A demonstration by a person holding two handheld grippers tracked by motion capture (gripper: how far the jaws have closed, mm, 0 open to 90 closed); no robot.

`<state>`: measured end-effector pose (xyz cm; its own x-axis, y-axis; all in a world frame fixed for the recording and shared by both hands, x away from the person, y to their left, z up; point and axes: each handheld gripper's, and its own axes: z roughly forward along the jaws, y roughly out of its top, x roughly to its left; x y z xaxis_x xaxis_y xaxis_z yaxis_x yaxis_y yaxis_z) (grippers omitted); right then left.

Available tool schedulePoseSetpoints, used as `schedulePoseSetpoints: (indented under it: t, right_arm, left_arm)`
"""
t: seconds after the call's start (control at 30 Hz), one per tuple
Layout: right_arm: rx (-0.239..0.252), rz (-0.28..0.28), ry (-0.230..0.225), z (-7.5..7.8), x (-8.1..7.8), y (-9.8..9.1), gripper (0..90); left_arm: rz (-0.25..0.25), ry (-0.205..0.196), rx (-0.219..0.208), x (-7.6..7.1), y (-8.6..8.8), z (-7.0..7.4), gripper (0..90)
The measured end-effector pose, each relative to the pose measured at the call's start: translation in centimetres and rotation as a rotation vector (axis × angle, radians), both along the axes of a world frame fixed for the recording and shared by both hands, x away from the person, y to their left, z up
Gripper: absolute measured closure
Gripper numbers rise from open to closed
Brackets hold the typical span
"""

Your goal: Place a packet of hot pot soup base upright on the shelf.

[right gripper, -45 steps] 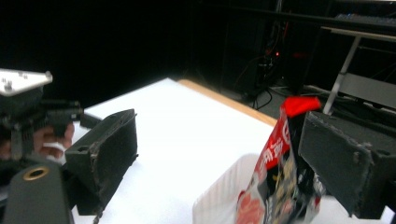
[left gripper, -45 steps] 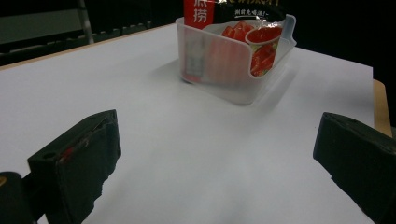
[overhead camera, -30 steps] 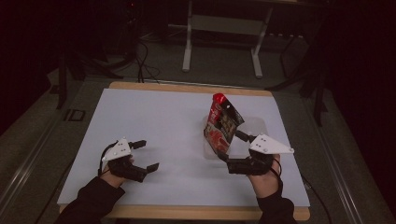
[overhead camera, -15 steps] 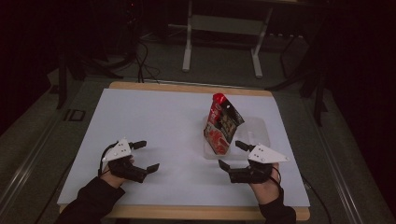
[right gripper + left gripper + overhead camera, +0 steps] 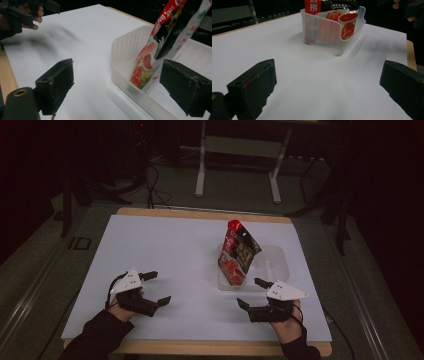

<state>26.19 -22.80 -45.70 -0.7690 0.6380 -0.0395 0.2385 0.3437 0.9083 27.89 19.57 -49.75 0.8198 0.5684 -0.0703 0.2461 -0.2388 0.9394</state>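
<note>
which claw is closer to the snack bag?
The right claw. It sits just in front of the clear bin holding the snack bag; the left claw is across the table, far off.

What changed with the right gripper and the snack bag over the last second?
The right gripper let go of the snack bag and drew back toward the person, jaws open. The bag stayed upright, leaning in the clear tub. The left gripper stayed open in place.

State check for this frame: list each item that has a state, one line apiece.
Snack bag: standing tilted inside the bin, unheld.
Clear plastic bin: upright on the table, untouched.
Left tool: open, empty, low over the table.
Right tool: open, empty, just short of the bin.
</note>
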Motion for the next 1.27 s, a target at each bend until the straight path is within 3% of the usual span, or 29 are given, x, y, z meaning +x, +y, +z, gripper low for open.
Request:
schedulePoseSetpoints:
  t: [0.2,0.7,1.27]
  right_arm:
    - [-0.017,-0.021,0.008,-0.6,-0.1,-0.8,13.1]
    - [0.01,-0.103,0.006,-0.7,-0.7,-3.6,12.2]
    - [0.004,-0.08,0.004,-1.1,-0.5,-3.4,13.2]
  left_arm:
    - [-0.001,0.003,0.007,0.1,0.0,-0.2,1.2]
    - [-0.006,0.003,0.012,0.1,0.0,-0.3,1.2]
    - [-0.027,0.003,0.019,-0.2,-0.4,-0.5,1.2]
